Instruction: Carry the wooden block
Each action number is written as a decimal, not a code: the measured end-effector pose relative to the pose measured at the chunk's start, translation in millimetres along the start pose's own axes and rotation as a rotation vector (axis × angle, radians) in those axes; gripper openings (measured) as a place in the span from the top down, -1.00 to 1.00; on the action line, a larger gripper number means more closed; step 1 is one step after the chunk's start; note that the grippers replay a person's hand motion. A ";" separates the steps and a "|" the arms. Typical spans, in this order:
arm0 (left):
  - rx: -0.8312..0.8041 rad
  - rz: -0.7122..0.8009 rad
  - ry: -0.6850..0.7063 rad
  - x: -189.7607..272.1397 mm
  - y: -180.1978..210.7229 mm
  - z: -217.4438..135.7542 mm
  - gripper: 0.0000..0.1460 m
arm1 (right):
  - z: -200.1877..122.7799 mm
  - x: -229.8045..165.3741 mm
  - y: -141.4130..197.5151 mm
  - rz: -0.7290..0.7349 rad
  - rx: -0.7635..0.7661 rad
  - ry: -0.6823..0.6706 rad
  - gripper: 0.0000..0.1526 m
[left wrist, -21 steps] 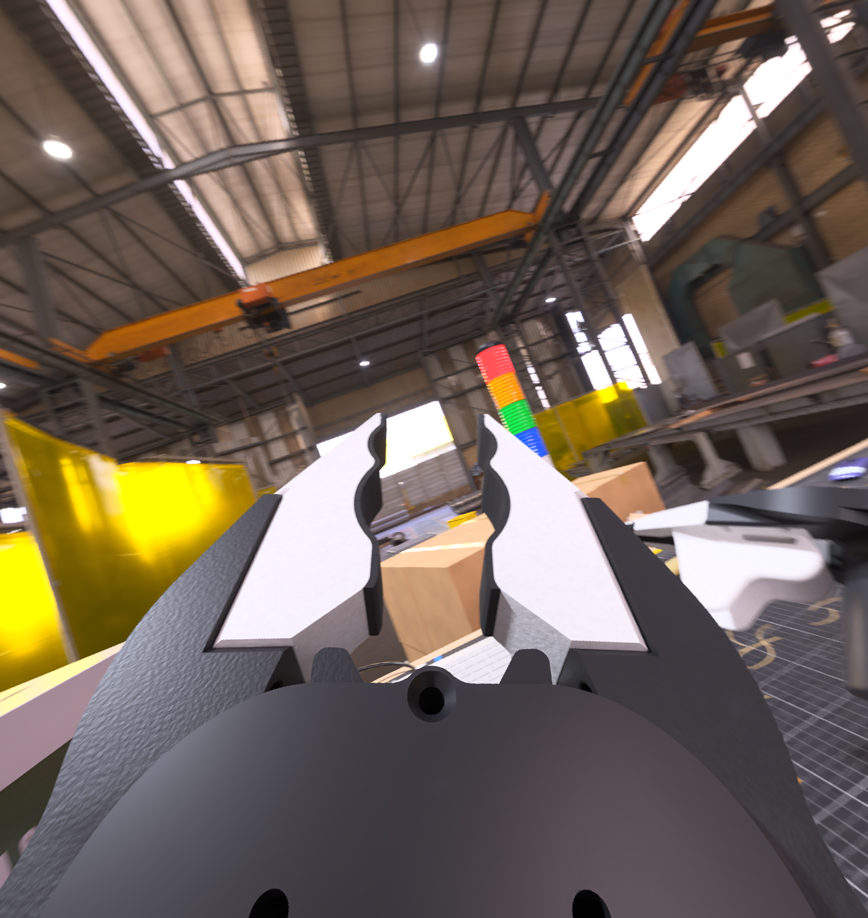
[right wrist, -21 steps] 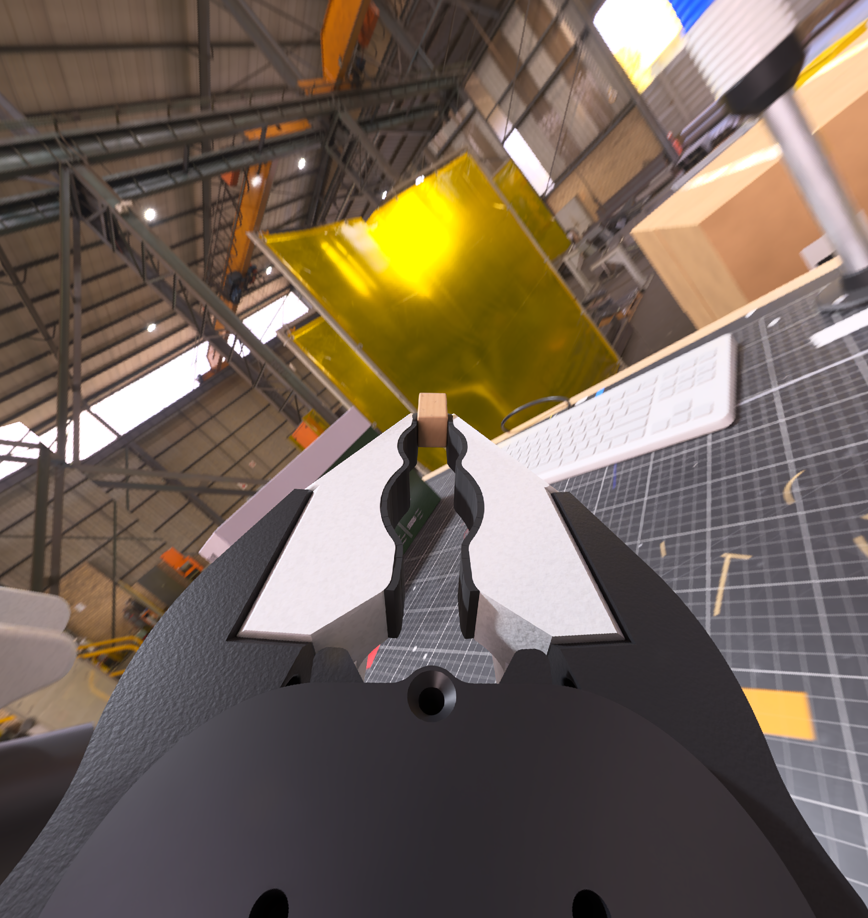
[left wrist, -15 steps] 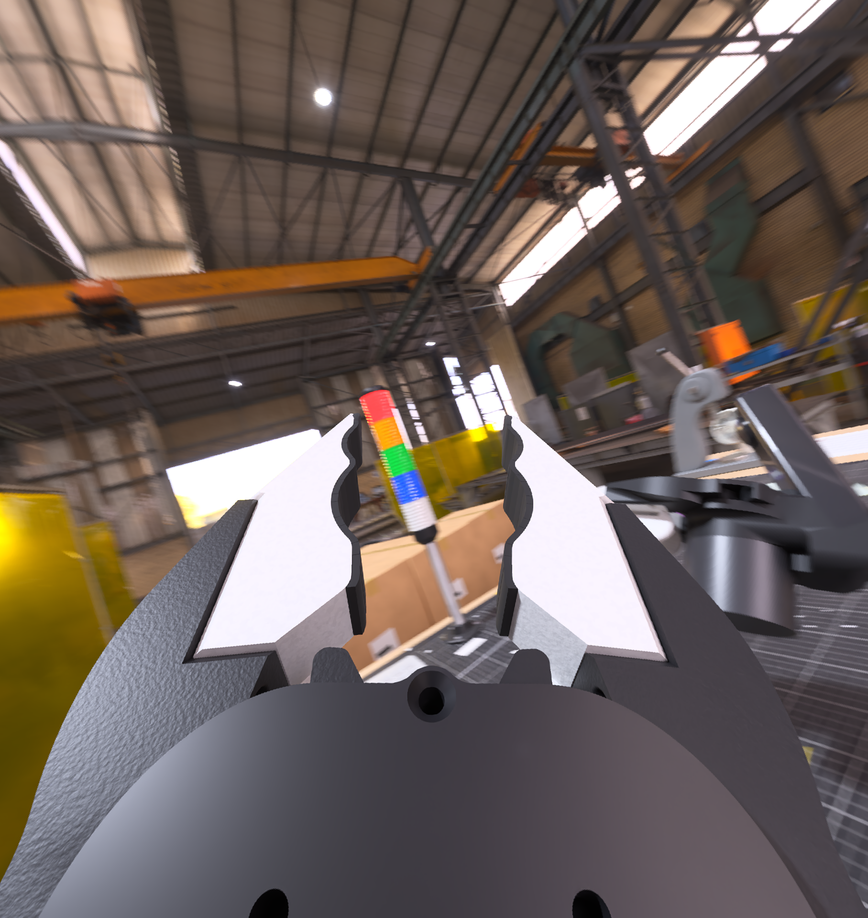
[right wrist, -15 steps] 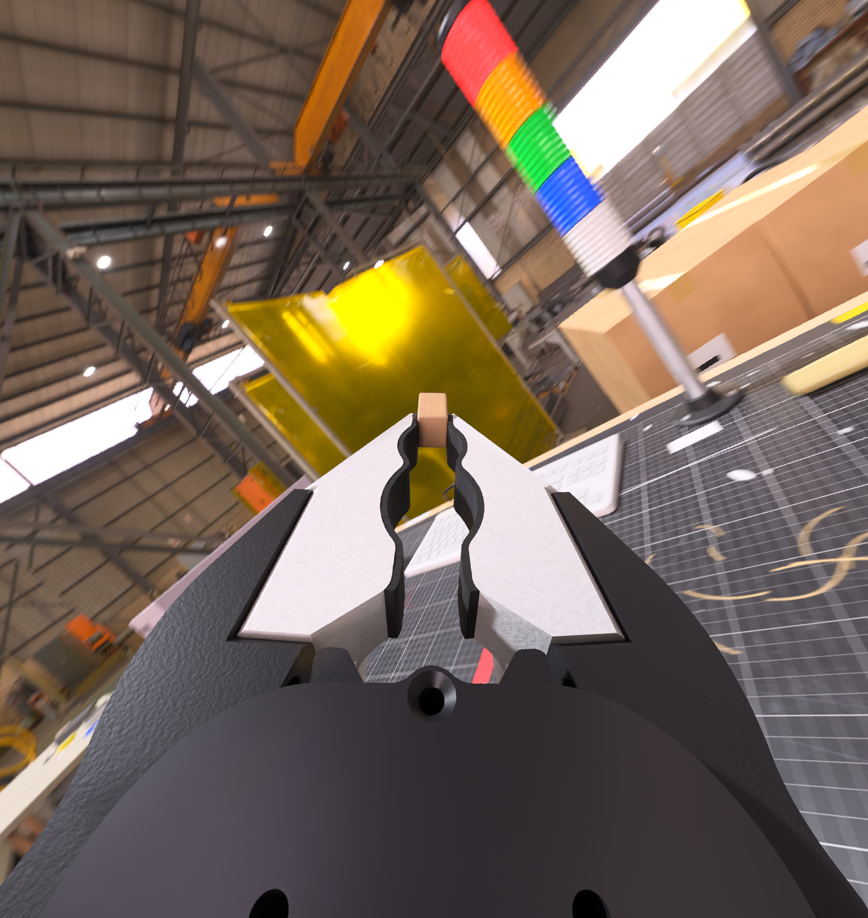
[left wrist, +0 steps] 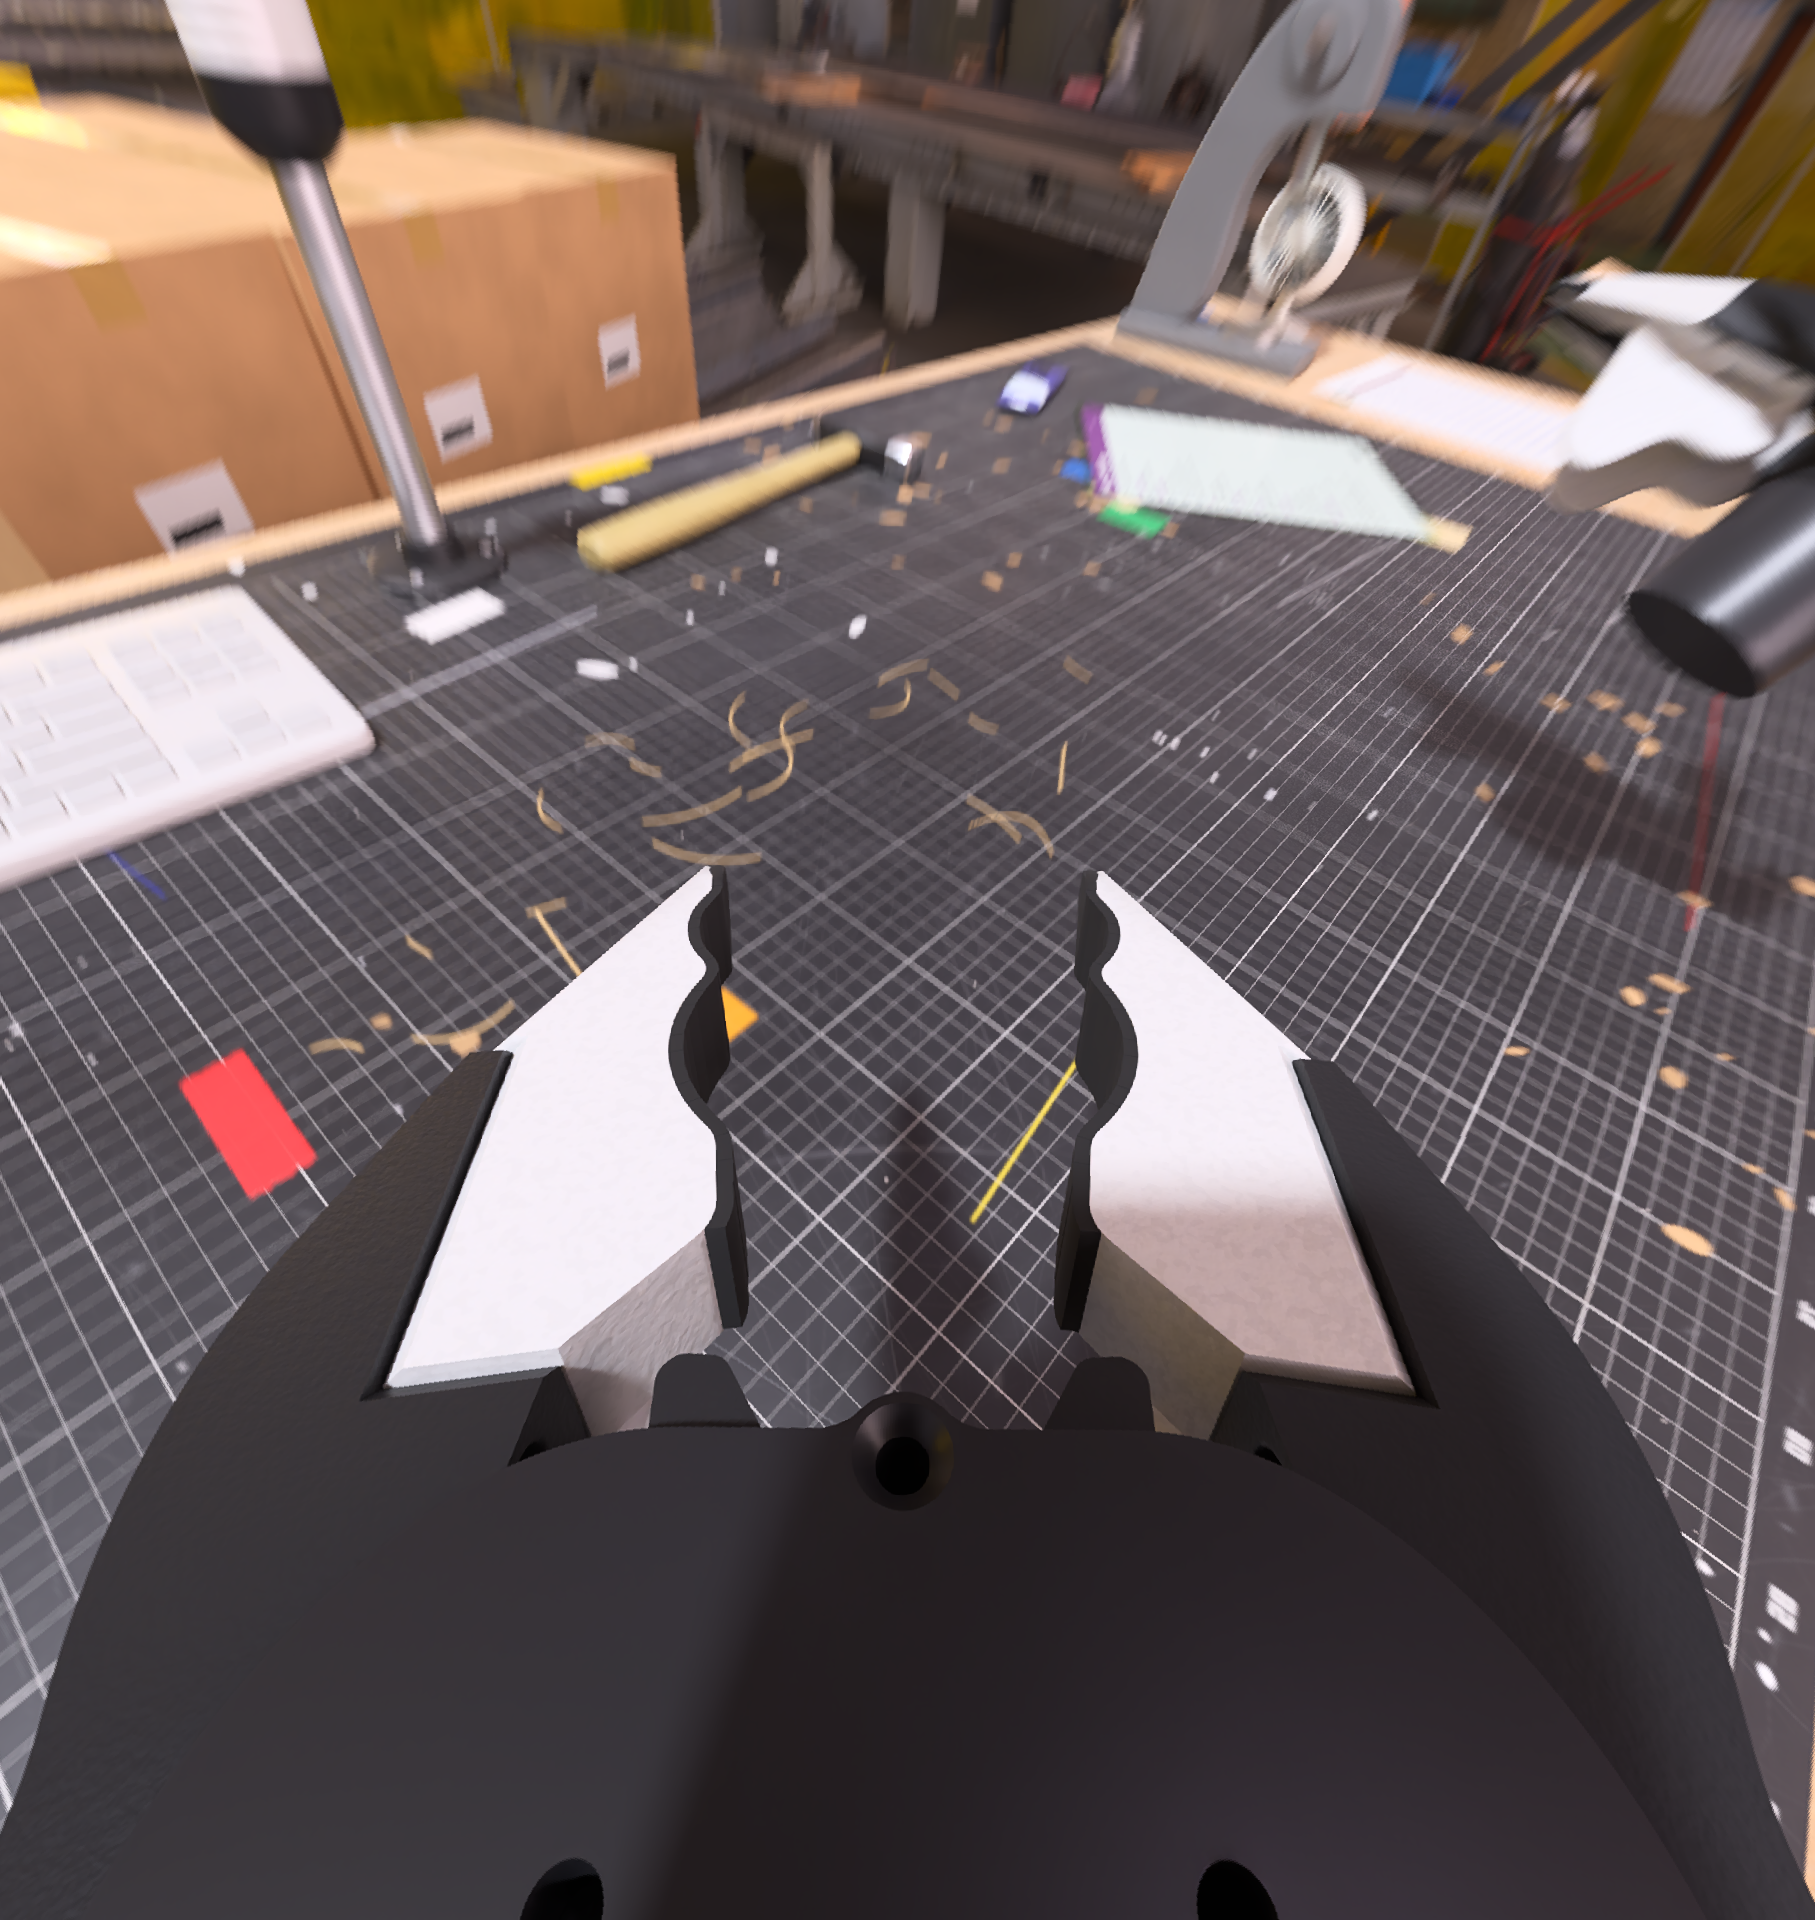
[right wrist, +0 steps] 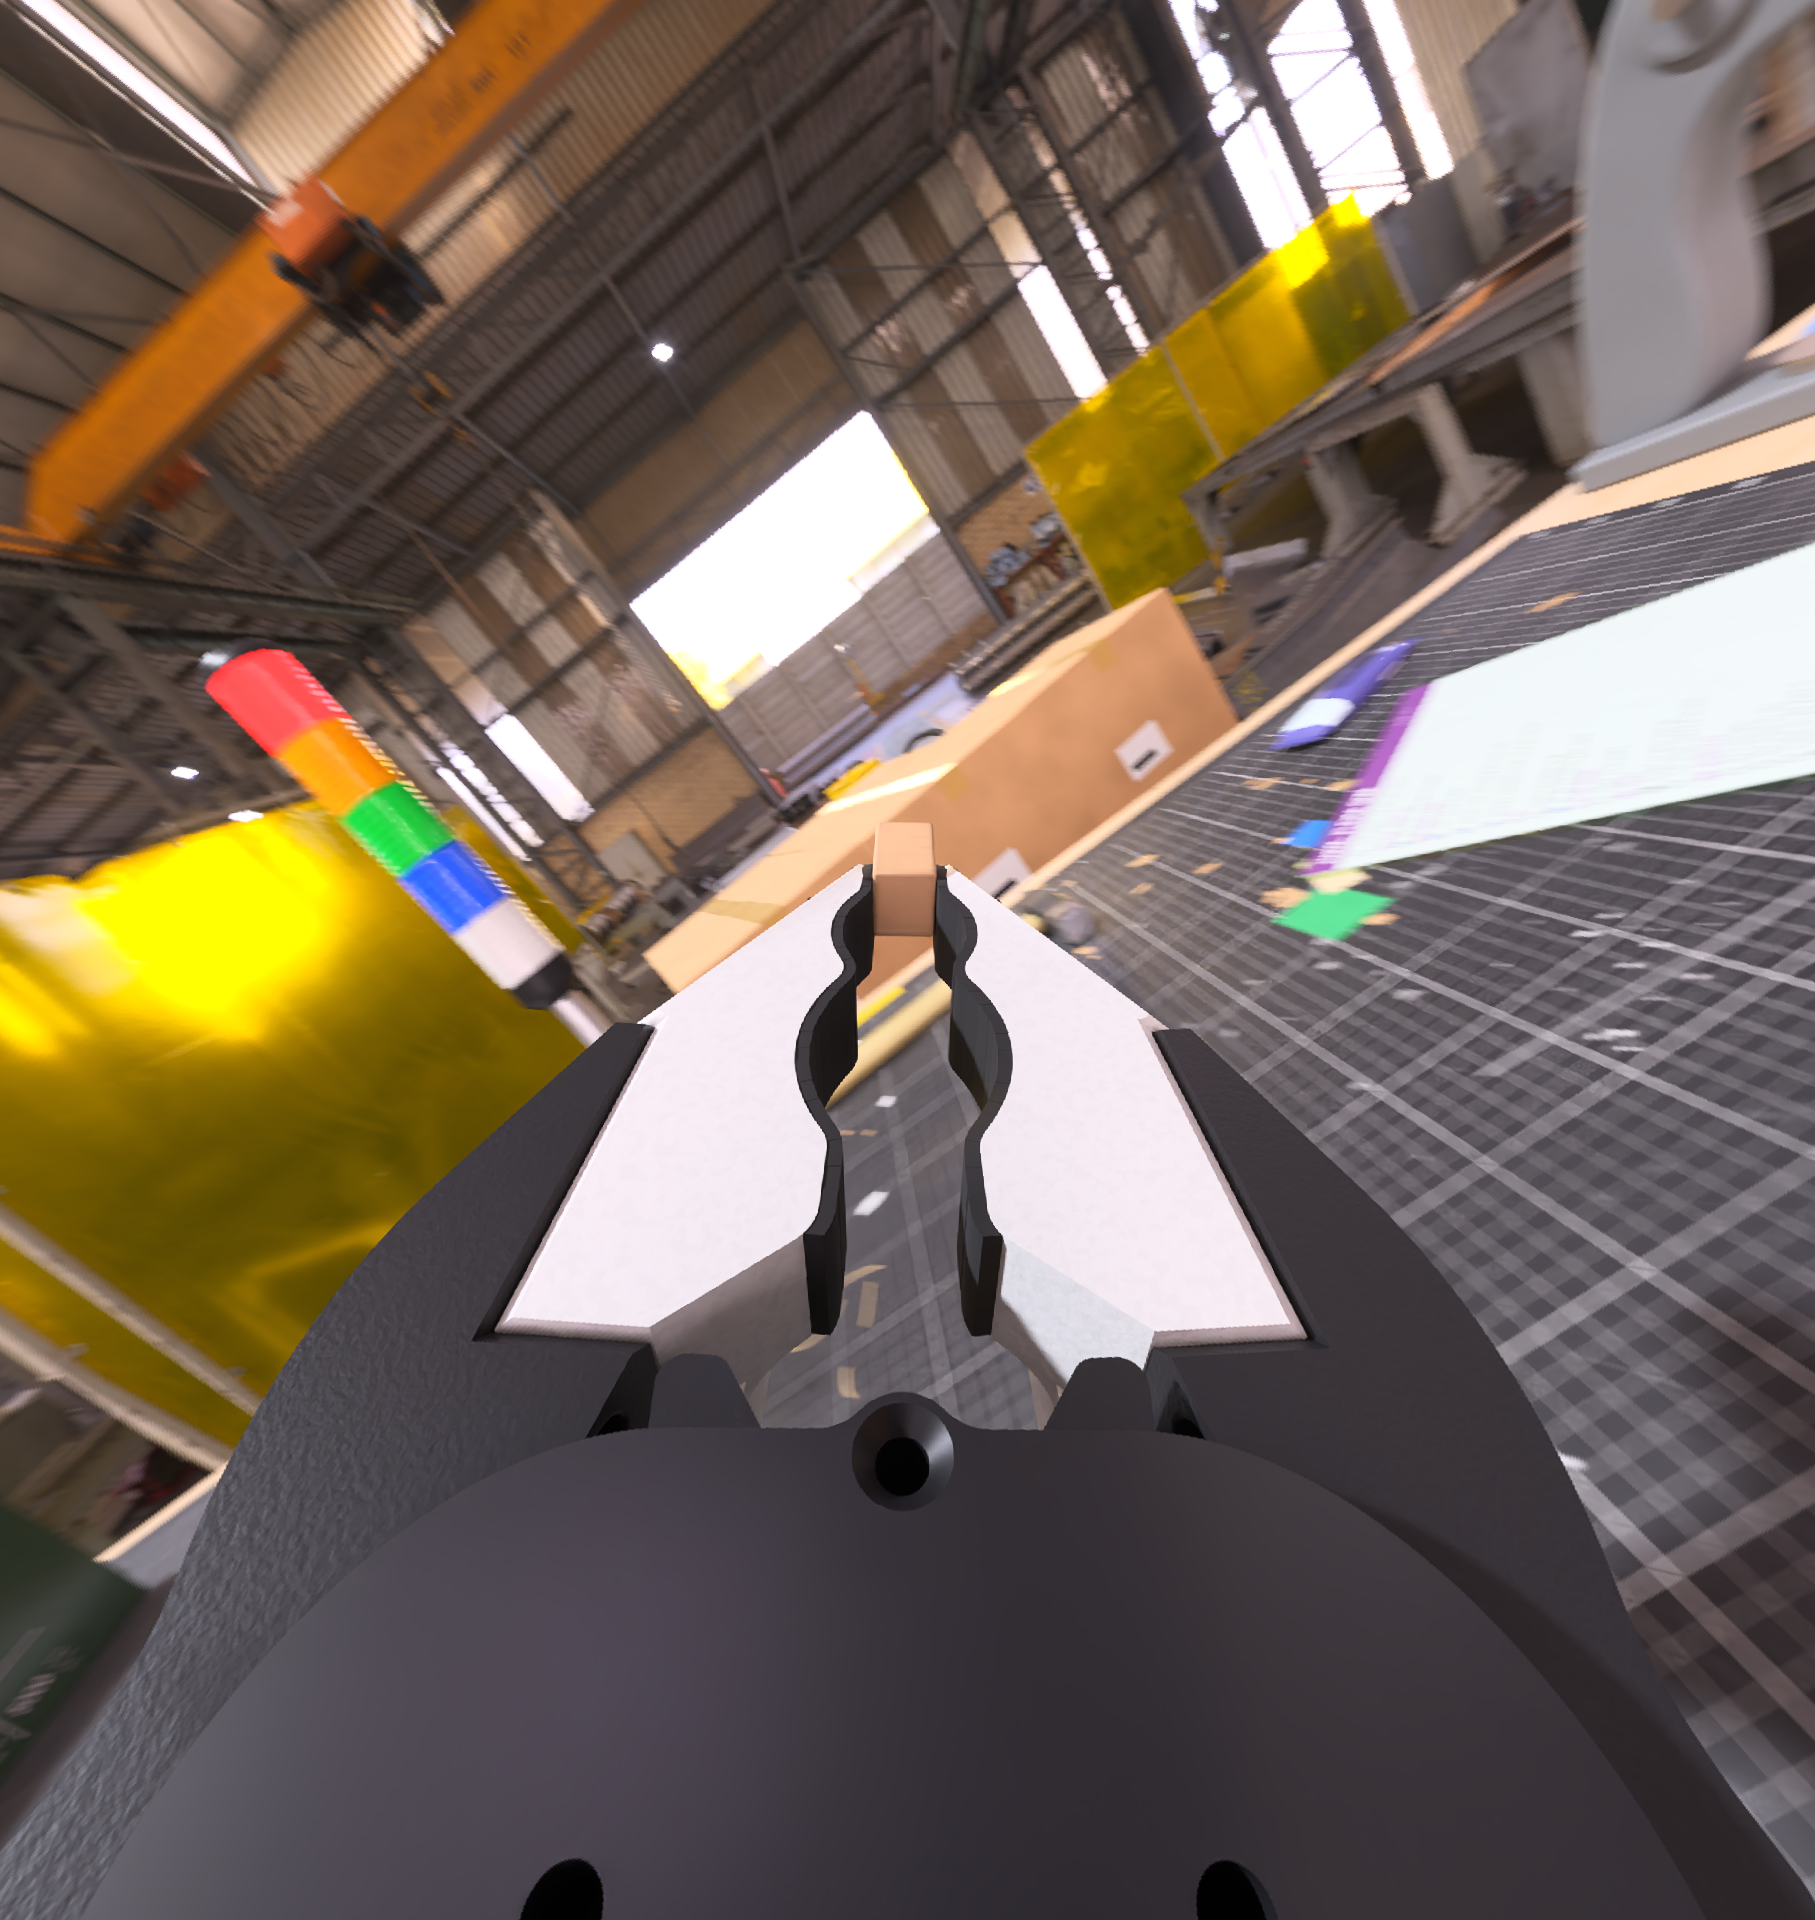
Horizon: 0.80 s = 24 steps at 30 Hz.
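Observation:
My right gripper (right wrist: 903,883) is shut on a small light wooden block (right wrist: 903,873), pinched between its fingertips and held in the air above the dark grid mat (right wrist: 1505,1091). My left gripper (left wrist: 903,904) is open and empty, tilted down over the grid mat (left wrist: 882,675). In the left wrist view the right gripper (left wrist: 1713,436) shows at the upper right, above the mat; the block cannot be seen there.
A white keyboard (left wrist: 103,727) lies at the left. A signal tower pole (left wrist: 352,301) stands behind it, with cardboard boxes (left wrist: 103,312) beyond the table edge. A hammer (left wrist: 726,499), a pale green sheet (left wrist: 1246,478), a red patch (left wrist: 248,1122) and wood shavings lie on the mat.
My left gripper has opened wider and pitched down from the ceiling toward the mat. My right gripper has swung to the right, still holding the block.

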<state>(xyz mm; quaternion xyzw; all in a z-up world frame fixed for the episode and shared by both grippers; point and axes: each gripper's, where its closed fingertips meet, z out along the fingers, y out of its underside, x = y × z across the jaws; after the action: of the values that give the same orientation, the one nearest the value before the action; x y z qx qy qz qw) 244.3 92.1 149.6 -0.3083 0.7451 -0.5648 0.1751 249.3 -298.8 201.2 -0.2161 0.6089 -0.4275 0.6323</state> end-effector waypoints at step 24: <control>-0.155 0.049 -0.174 -5.2 76.4 62.9 0.13 | 0.2 125.3 77.5 -0.269 -0.328 0.279 0.87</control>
<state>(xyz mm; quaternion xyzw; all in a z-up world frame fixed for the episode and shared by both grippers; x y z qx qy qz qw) 266.5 62.5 57.6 -0.3506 0.7759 -0.4722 0.2282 257.5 -357.6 66.3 -0.3338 0.7172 -0.4288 0.4363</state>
